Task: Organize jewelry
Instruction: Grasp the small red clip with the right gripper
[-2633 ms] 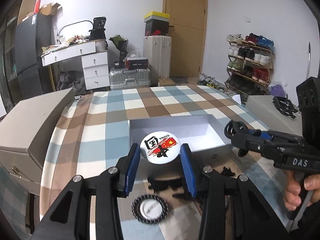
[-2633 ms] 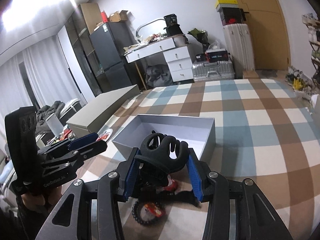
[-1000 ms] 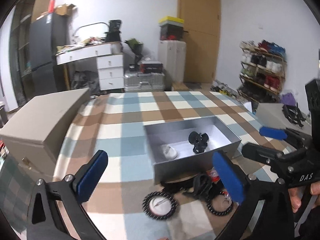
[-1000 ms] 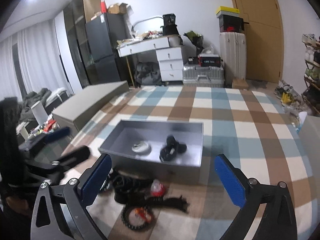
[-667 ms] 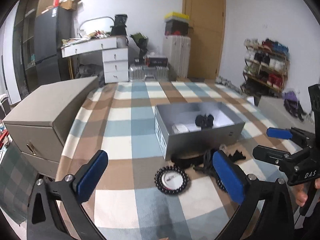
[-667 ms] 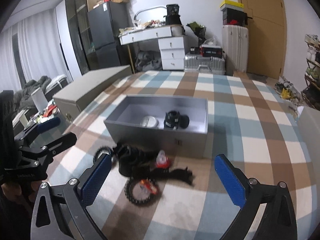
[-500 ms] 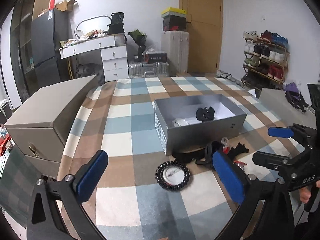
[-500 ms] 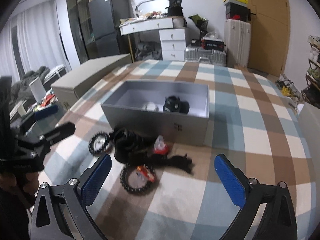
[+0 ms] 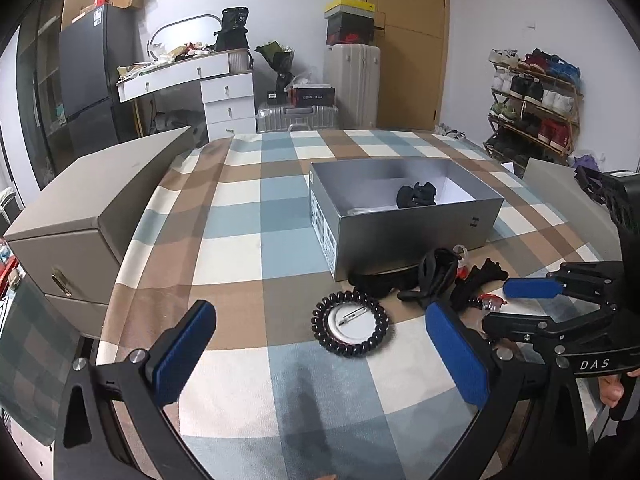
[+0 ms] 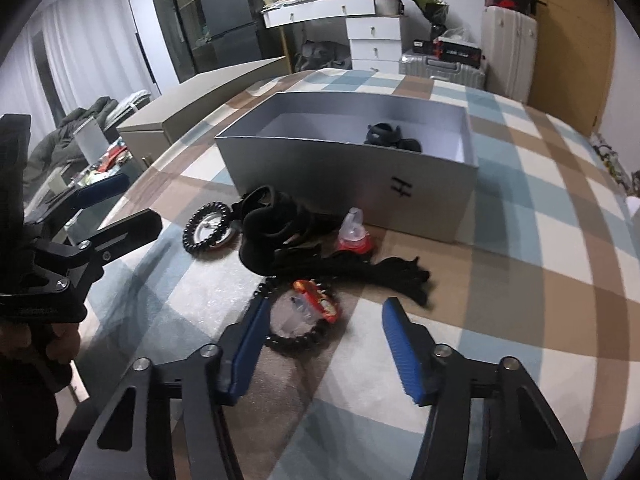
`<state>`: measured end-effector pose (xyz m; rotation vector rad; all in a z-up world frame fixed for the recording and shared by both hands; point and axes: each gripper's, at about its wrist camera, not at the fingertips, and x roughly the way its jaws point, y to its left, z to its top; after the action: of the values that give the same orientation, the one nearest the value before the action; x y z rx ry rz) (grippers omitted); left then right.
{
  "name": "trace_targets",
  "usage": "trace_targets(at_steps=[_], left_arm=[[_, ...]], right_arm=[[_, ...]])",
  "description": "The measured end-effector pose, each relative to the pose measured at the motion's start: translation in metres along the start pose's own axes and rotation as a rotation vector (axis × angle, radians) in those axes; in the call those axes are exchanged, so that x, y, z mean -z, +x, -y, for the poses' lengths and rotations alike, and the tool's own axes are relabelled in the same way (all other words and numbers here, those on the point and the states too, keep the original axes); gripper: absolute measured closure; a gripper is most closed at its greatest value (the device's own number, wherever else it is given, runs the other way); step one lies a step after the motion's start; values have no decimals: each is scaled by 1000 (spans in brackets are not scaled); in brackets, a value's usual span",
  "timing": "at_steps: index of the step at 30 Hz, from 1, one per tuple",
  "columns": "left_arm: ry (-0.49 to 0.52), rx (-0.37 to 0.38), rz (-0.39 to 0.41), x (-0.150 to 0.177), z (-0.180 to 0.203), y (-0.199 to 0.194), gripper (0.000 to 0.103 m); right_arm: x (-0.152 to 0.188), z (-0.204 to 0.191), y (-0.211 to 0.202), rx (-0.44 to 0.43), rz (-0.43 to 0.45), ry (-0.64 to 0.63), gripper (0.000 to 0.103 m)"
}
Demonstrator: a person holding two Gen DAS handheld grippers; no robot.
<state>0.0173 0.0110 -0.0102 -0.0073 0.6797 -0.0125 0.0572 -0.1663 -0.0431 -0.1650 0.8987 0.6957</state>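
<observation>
- The beaded bracelet (image 10: 298,326) ringing a small red-and-clear pin badge (image 10: 316,300) lies on the checked tabletop (image 10: 520,280), just ahead of the right tongs (image 10: 324,344) and at the near edge of the pile in front of the grey box (image 10: 352,172).
- It looks light and floppy: a loop of hard round beads that would likely roll or sag if pinched on one bead. I would take it across the ring, one pad outside each side, or catch bracelet and badge together.
- The right tongs are closing, with the bracelet partly between the pads, which do not press on it yet.
- A second black bracelet (image 9: 351,329) around a white badge lies nearer the left tongs (image 9: 320,354), which stand wide apart with nothing in them.
- Between the two bracelets lie a black hair claw (image 10: 272,232) and dark soft bands (image 10: 384,272), tangled and easy to drag along.
- A black clip (image 9: 416,195) already lies inside the box.
</observation>
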Motion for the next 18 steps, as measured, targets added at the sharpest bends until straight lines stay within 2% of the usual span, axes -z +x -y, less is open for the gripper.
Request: trace_targets(at_steps=[3, 11, 18], left_arm=[[-2, 0, -5, 0, 0, 0, 1], [-1, 2, -6, 1, 1, -2, 1], [-3, 4, -7, 0, -1, 1, 1]], right_arm=[[1, -1, 1, -8, 3, 12, 62], [0, -5, 0, -14, 9, 16, 65], [-1, -8, 0, -11, 8, 4, 77]])
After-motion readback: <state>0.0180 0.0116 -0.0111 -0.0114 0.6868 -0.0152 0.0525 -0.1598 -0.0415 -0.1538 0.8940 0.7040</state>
